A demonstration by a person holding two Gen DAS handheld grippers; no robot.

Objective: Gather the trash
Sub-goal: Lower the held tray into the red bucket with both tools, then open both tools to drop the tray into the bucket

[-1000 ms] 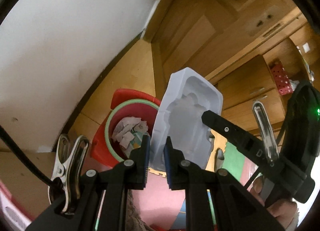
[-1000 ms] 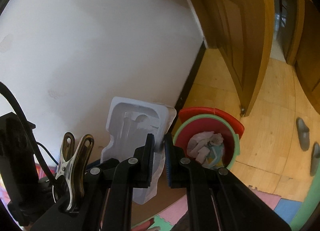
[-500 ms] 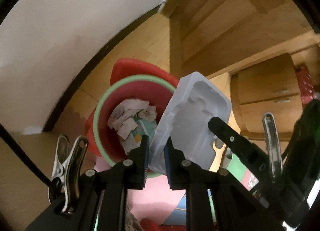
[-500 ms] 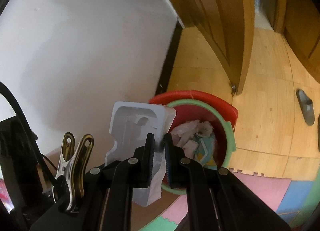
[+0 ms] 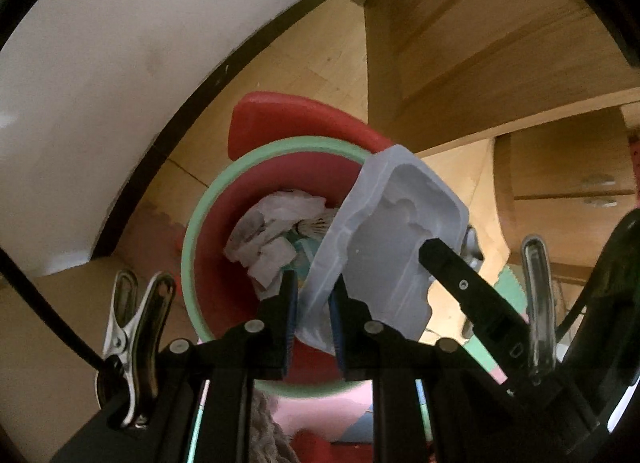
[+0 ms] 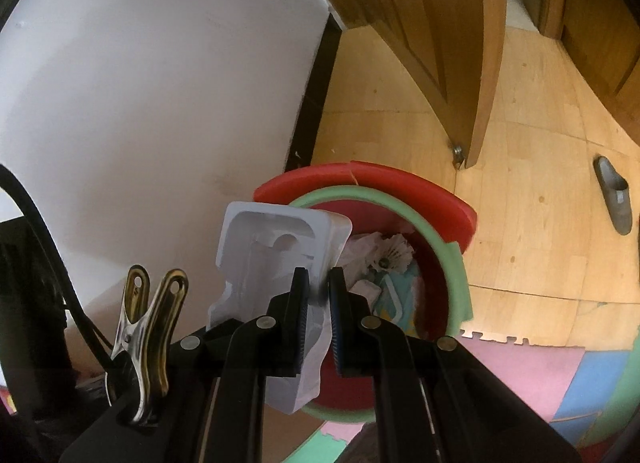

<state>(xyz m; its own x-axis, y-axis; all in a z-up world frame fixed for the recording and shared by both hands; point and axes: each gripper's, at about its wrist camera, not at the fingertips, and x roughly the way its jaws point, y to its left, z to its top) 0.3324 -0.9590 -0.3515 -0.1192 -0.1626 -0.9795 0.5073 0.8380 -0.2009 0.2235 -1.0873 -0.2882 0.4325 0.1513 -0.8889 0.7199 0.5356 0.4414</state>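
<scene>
Both tools on white moulded plastic tray (image 5: 384, 239) w/ shaped recesses, tilted.

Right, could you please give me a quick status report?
Both grippers, left and right, clamped on white plastic tray. Tray tilted over red bin. Bin part-full with paper; opening clear.

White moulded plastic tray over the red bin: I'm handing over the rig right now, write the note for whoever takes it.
Left gripper: shut on one edge of the white moulded plastic tray.
Right gripper: shut on the tray's other edge.
Red round bin with a green rim: on the wooden floor by the white wall, crumpled paper and wrappers inside.
Done: tray picked up, held tilted above the bin's rim.
Left: release both grips so it falls in; it looks bulky, may need pushing down.
</scene>
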